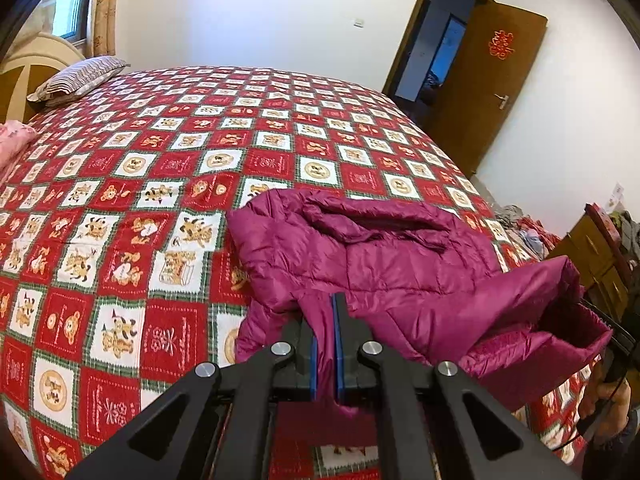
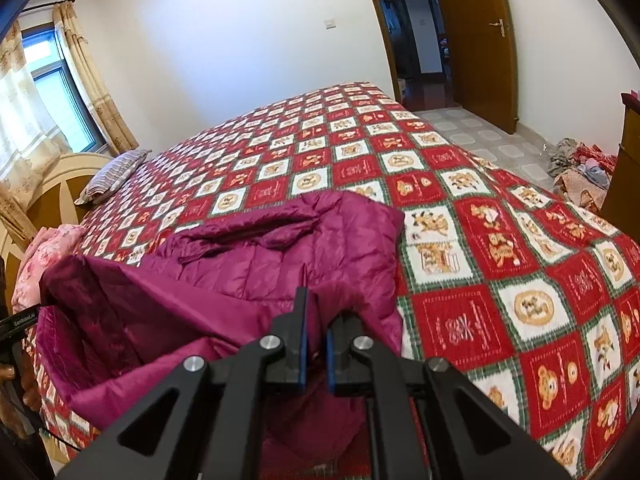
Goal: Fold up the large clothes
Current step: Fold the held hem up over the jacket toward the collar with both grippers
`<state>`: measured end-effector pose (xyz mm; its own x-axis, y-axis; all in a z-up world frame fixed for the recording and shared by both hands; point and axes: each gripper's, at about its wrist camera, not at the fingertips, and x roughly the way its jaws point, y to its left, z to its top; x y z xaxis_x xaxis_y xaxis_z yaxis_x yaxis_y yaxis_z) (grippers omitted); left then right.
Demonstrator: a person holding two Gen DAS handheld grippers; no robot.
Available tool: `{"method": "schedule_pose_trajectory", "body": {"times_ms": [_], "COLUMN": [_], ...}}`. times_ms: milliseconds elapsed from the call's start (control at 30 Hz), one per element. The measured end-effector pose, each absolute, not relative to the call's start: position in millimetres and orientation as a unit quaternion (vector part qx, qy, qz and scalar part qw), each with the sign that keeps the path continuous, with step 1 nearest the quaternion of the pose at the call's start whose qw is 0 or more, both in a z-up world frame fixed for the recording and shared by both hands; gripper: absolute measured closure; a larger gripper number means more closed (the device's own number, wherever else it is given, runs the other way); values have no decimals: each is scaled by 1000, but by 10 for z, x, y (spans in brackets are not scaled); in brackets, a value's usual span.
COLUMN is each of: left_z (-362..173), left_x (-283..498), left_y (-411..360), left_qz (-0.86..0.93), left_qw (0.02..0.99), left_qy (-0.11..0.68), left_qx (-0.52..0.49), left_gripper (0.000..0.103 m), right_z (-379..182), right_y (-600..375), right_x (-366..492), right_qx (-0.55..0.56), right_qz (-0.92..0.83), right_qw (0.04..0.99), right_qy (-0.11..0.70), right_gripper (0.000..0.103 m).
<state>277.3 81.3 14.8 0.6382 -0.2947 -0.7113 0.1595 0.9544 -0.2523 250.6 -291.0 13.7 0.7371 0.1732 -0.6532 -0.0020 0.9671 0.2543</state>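
A magenta puffer jacket (image 1: 380,264) lies near the front edge of a bed; it also shows in the right wrist view (image 2: 280,256). Its collar end rests on the quilt, its hem is lifted. My left gripper (image 1: 335,300) is shut on one hem corner, fabric pinched between the blue pads. My right gripper (image 2: 316,312) is shut on the other hem corner. The right gripper also shows at the right edge of the left wrist view (image 1: 612,336), holding the raised hem. The left gripper shows at the left edge of the right wrist view (image 2: 16,320).
A red and white checked quilt (image 1: 160,184) covers the bed. A striped pillow (image 1: 80,80) and a pink cloth (image 1: 12,140) lie at the headboard end. An open wooden door (image 1: 480,80), a floor clothes pile (image 2: 580,164) and a wooden cabinet (image 1: 592,256) stand to the right.
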Motion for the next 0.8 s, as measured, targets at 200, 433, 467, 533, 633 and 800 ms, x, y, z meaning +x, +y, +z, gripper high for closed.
{"method": "schedule_pose_trajectory", "body": {"times_ms": [200,433,467,533,633,800], "left_z": [155,100,60,-10,-122,-384], "left_x": [3035,3457,3561,3713,3911,4251], "left_y": [808,780,778,777,776,793], "left_qz": [-105,-77,-72,-65,-59,-49], "left_qw": [904,907,905,902,897,882], "left_qy": [405,406,409,416,427,455], "left_qx": [-88,-88,-88,-90,-94,-111], "left_gripper": [98,98,98,98,98,98], "right_z": [181,123,92,35,-89,-285], "right_y": [-2912,-2956,-2966,-2991,-3008,-3009], "right_x": [2824,3304,3394,3515,3720,3994], "right_qx": [109,109,110,113,116,112], "right_qz": [34,12,7,1,-7,-20], "right_qw": [931,933,932,930,926,919], "right_qy": [348,344,346,349,360,376], "right_gripper": [94,94,94,94,94,94]}}
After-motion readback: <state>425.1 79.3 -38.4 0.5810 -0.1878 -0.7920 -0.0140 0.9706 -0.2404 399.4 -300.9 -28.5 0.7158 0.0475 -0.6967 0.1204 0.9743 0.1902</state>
